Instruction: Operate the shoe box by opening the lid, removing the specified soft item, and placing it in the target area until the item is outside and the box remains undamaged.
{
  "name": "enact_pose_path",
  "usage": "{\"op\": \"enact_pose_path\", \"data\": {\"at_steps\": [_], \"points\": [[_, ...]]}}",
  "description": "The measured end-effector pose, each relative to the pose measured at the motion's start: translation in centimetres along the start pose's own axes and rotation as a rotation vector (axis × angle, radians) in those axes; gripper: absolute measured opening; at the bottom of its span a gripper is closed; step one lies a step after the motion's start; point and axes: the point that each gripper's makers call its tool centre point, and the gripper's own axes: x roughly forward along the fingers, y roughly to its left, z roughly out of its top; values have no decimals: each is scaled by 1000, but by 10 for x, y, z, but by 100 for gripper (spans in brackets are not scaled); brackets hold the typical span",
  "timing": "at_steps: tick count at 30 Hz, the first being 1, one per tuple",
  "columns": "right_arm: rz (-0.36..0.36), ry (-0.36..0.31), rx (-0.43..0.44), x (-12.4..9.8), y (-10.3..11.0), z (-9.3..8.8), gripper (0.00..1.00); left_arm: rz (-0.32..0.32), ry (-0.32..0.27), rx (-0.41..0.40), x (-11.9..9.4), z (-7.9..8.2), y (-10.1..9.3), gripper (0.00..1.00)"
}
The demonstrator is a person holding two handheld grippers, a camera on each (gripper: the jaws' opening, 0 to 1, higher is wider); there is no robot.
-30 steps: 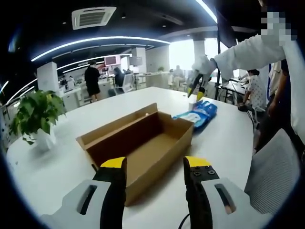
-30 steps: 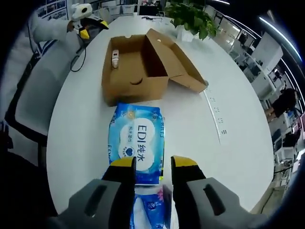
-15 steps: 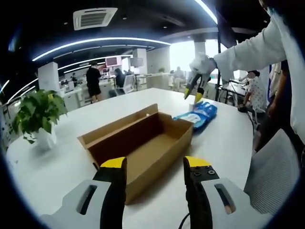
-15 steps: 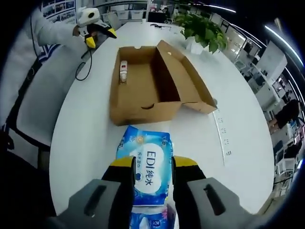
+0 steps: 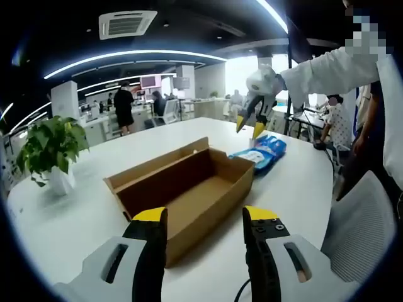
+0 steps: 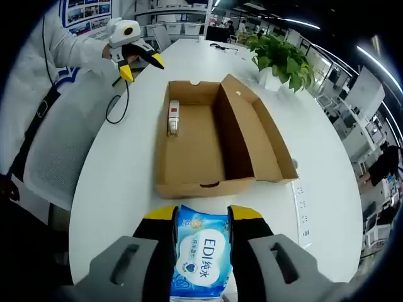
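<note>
Here, blue wipes pack lengthwise toward the open shoe box — right claw and left claw spread, empty.

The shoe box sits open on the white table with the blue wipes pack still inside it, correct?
Not quite. The shoe box is open on the white table, but the blue wipes pack lies outside it on the table, as the right gripper view shows.

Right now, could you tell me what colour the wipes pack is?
Blue and white wipes pack, clearest in the right gripper view.
</note>
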Motion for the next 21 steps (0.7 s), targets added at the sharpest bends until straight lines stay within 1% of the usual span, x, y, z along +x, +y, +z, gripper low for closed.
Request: {"op": "enact_pose_path", "data": {"at_steps": [6,14,21], "points": [[11,-18,-7,7,5,16,30,2,-10,-10,-3,-1,1,49],[19,-42,-10,14,11,33,32,5,-19,-15,-7,-2,1,49],[26,-101,12,23,18,55,34,11,-23,-18,-12,-2,3,49]]}}
